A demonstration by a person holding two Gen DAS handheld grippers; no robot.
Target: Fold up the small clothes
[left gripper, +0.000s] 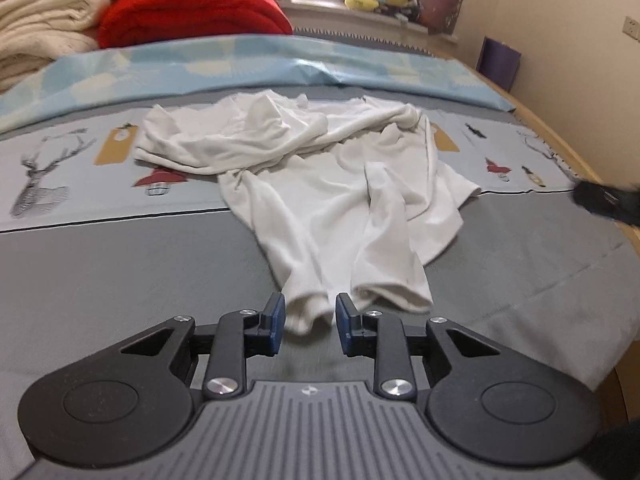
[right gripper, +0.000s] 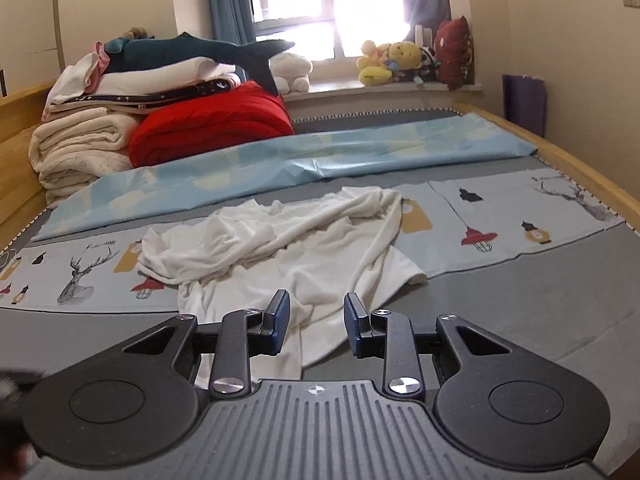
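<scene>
I had a crumpled white garment (left gripper: 320, 184) lying on the grey bedspread (left gripper: 100, 264), its upper part bunched in folds over the printed strip with deer and lamps (left gripper: 52, 176), its lower part trailing toward me.

My left tongs (left gripper: 310, 318) stood partly open, narrow rather than wide. A bunched end of the garment lay right between the two blue pads (left gripper: 276, 316), filling most of the gap. I could not tell whether the pads pressed on it or only stood close beside it.

My right tongs (right gripper: 316, 322) were also set to a narrow gap, hanging over the near edge of the same garment (right gripper: 288, 248). White cloth showed between and below the fingers (right gripper: 280, 316), but the pads did not visibly pinch it; they looked apart from it.

Behind the garment a light blue sheet (right gripper: 280, 164) lay folded across the bed. Farther back sat a red blanket (right gripper: 212, 128) beside a stack of cream blankets (right gripper: 80, 144), and soft toys (right gripper: 396, 62) lined the windowsill.
</scene>
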